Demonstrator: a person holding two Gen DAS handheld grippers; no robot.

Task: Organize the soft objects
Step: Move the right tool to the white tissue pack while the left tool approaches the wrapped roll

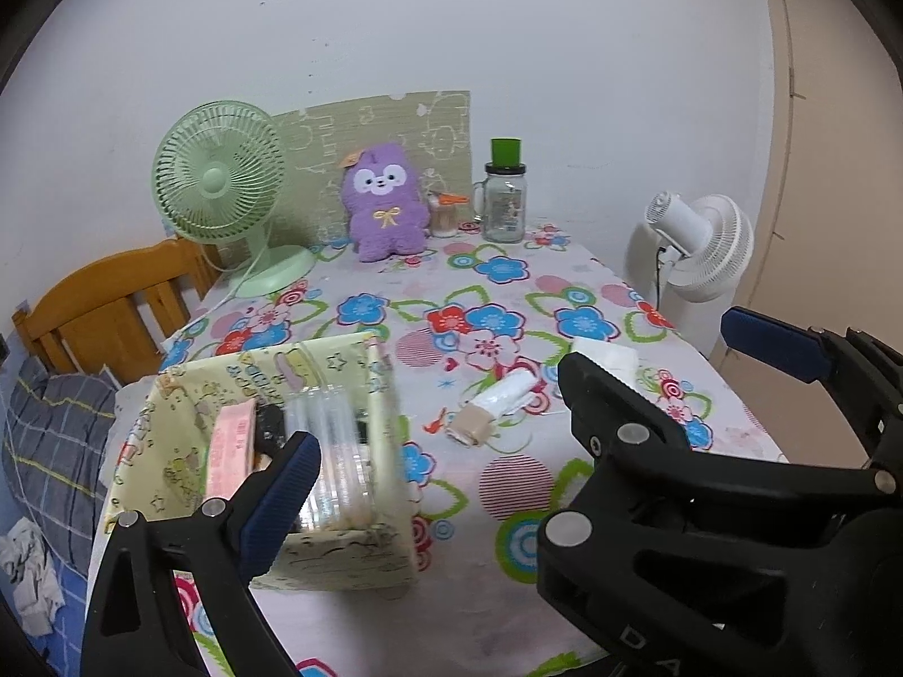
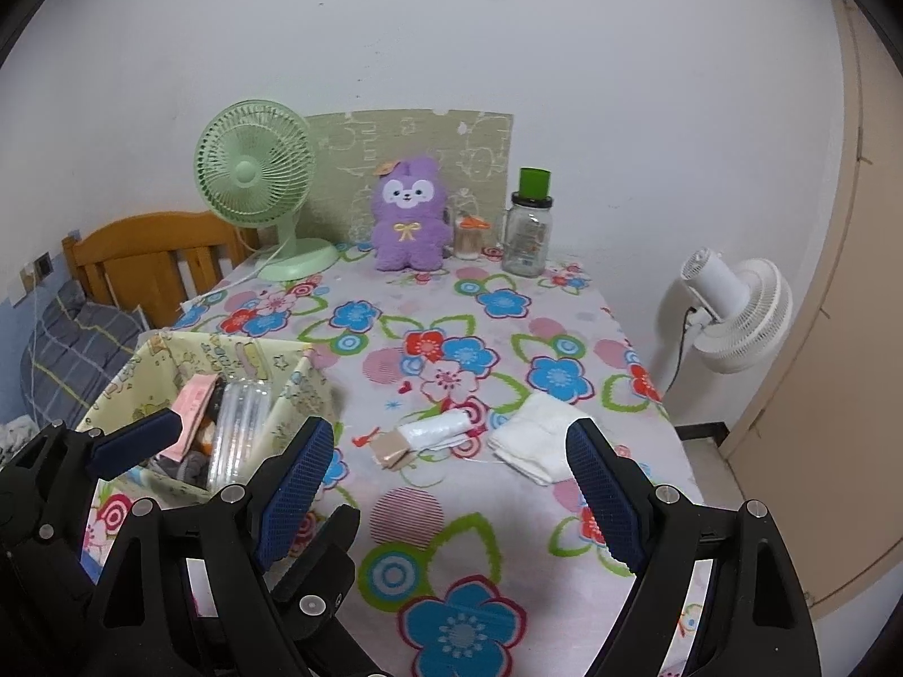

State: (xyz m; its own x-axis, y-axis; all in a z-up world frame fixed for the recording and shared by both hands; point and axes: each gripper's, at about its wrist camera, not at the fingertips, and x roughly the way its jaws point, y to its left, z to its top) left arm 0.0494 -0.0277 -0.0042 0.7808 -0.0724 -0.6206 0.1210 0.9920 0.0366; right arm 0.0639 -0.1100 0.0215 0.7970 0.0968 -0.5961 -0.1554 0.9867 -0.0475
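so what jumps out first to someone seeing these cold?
The loud floral tablecloth fills both views, and the purple plush toy sits upright at its far edge between the green desk fan and a green-lidded jar. Nearer, a yellow fabric bin of odds and ends stands at the left, with a folded white cloth lying right of centre, ahead of the open right gripper.

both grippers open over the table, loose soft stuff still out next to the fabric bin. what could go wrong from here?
1. The folded white cloth lies near the table's right edge; a sloppy grasp may push it off.
2. The white roll touches the small beige item; the open right gripper might take both or knock one away.
3. The fabric bin already holds a clear container and a pink pack; its soft walls may give way when more is added.
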